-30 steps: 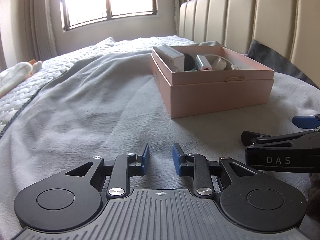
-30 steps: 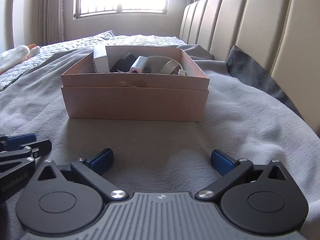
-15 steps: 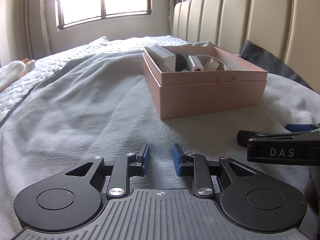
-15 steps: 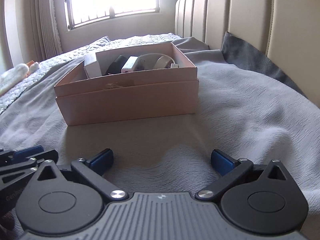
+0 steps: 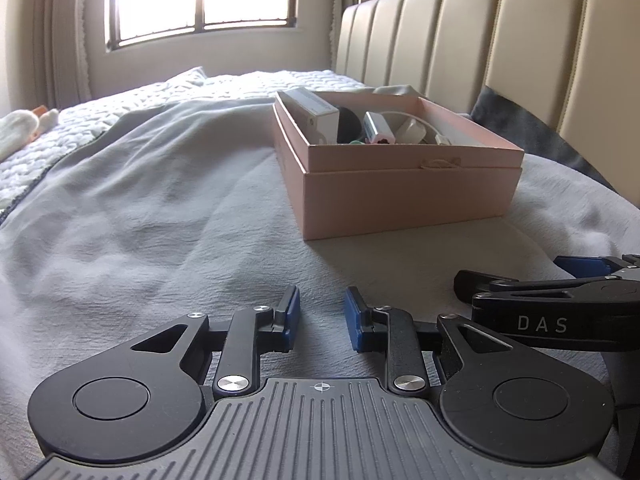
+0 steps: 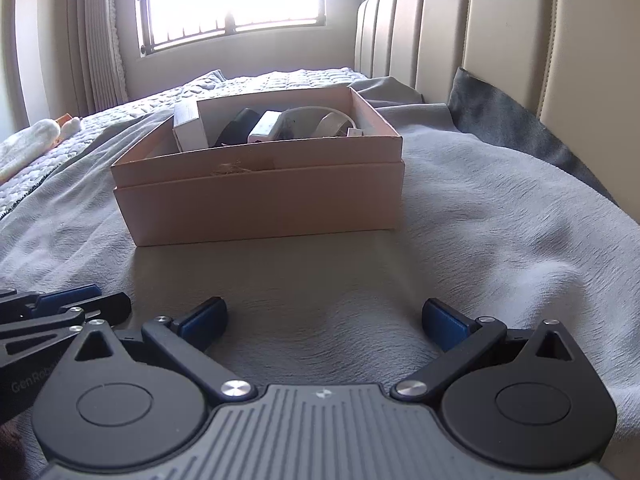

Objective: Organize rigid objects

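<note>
Reaching into the pink box looks like the step in hand, since the rigid things already sit inside it: a white carton leaning at the left end, a dark rounded piece, a small white adapter and a coiled white cable. Both tools rest low on the grey blanket of the bed, well short of the box. The right gripper has its jaws spread wide and empty; the left gripper has its jaws narrow, also empty. To do it well, lift clear of the near wall, come down from above, and take one piece at a time so the cable does not drag its neighbours
</note>
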Available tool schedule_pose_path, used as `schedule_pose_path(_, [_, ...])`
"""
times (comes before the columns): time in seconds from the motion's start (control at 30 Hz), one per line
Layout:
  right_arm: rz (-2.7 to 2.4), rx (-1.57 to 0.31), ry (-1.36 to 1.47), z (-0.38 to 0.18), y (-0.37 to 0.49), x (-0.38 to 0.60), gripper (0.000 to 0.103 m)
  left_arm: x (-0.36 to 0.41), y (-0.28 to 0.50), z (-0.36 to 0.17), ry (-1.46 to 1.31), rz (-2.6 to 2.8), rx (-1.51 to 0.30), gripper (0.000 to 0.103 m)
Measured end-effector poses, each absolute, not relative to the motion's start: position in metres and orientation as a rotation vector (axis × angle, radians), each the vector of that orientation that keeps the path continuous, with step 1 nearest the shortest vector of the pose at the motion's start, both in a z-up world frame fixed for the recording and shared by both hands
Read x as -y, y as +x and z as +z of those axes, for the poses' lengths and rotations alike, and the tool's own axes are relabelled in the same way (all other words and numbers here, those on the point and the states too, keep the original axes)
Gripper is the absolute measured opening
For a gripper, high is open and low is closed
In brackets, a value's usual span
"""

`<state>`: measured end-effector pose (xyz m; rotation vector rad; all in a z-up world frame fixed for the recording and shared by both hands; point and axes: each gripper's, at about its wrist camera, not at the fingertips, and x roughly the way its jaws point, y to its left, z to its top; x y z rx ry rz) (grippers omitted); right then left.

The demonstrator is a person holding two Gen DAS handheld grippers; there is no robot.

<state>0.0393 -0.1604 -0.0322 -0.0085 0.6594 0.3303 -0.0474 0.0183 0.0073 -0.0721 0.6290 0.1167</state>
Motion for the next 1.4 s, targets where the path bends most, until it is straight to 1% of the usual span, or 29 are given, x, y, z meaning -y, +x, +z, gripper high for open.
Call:
schedule_pose_path(0.27, [0.334, -0.664, -0.008, -0.0330, 0.0427, 0.1613, 0.103, -0.0281, -0.0470, 0.0063, -0.135, 0.098, -0.627, 0.027])
schedule_pose_path(1.4, [0.334, -0.664, -0.009, -0.0333, 0.0427, 0.1614, 0.103, -0.0257, -0.0469, 0.0062, -0.118, 0.105, -0.624, 0.027])
